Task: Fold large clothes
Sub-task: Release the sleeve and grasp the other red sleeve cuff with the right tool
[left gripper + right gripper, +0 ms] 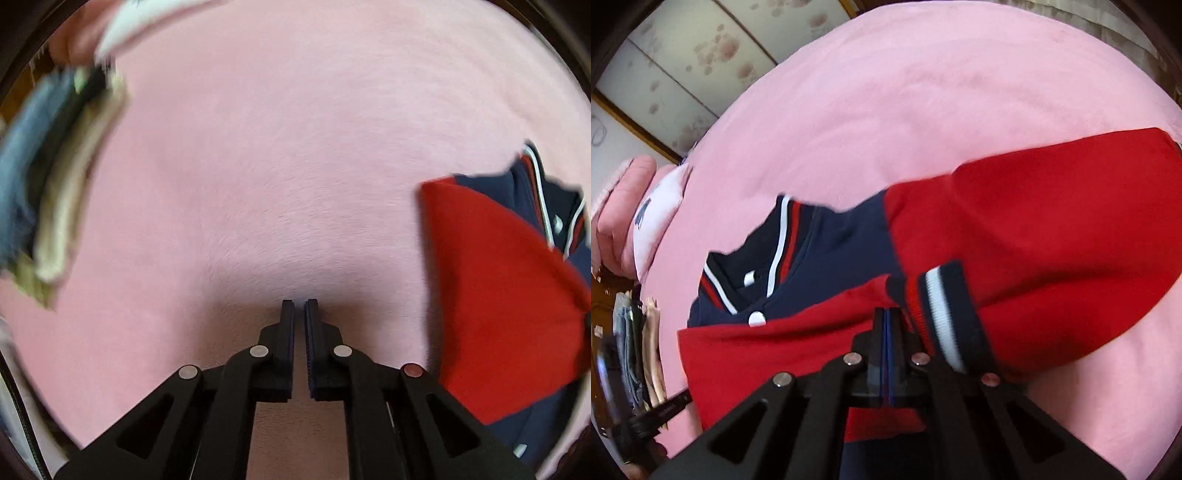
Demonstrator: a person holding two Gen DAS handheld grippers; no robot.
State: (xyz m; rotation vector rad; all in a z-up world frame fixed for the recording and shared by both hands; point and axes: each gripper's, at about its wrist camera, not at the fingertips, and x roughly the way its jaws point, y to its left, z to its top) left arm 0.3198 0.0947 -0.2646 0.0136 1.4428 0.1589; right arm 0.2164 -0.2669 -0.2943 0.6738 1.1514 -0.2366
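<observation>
**Ana:** Black tongs fill the bottom of both views. Left gripper [299, 303] points down at the bare pink blanket [295, 147], jaws nearly together with only a thin gap and nothing between them.

**Ben:** And the other one?

**Ana:** Right gripper [887, 311] is clenched too, pads pressed flat together. It sits right over the jacket's red cloth, but I cannot make out any cloth caught between the pads, so I would call it closed on nothing.

**Ben:** Where is the jacket?

**Ana:** Jacket [820, 258] lies on the blanket, navy body with the striped collar [777, 254] open and a white snap [757, 318] showing. One red sleeve [1052, 229] is laid across the body, its striped cuff [955, 317] just beside the right gripper. From the left view, the jacket sits off at the right edge.

**Ben:** How far along, then?

**Ana:** Early to middle, I judge. Both sleeves look brought inward, yet the body is not folded over. A stack of clothes [55, 177] lies blurred to the left, apparently finished.

**Ben:** So the body fold remains.

**Ana:** Likely, then moving it to the stack.
</observation>
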